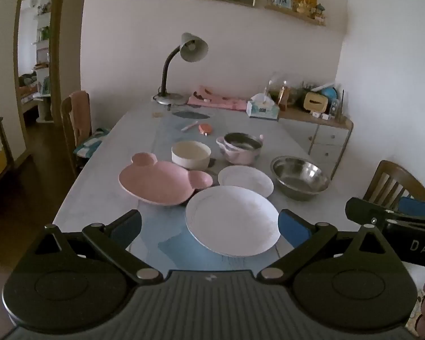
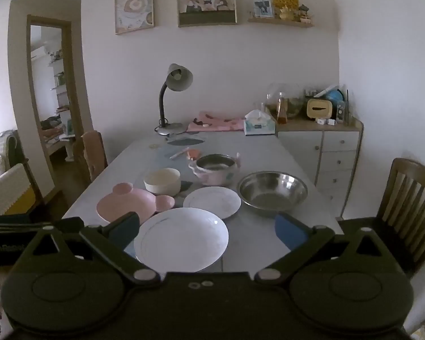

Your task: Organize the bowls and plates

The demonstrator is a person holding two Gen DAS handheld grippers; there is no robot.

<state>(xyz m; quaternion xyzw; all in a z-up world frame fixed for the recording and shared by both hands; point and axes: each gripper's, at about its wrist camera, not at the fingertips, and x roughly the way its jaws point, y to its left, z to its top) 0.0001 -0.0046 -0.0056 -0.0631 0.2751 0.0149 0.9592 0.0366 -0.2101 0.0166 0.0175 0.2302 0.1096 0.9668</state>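
Observation:
On the table [image 1: 99, 187] [image 2: 263, 153] a large white plate [image 1: 232, 221] [image 2: 181, 239] lies nearest me. Behind it sit a pink bear-shaped plate [image 1: 161, 181] [image 2: 130, 202], a small white plate [image 1: 245, 180] [image 2: 212, 201], a cream bowl [image 1: 191, 154] [image 2: 162, 180], a steel bowl [image 1: 300, 177] [image 2: 272, 192] and a pink pot with a steel inner bowl [image 1: 240, 148] [image 2: 215, 168]. My left gripper [image 1: 209, 226] hovers open before the table's near edge. My right gripper [image 2: 206, 231] [image 1: 388, 215] is open too, beside the left one. Neither holds anything.
A desk lamp [image 1: 181, 65] [image 2: 172, 96], pink cloth [image 1: 215, 100] and tissue box [image 1: 262, 107] [image 2: 259, 124] stand at the table's far end. Wooden chairs flank it: left [image 1: 76, 124] [image 2: 95, 155], right [image 1: 396, 184] [image 2: 408, 209]. A cluttered sideboard [image 1: 320, 130] [image 2: 320, 147] stands far right.

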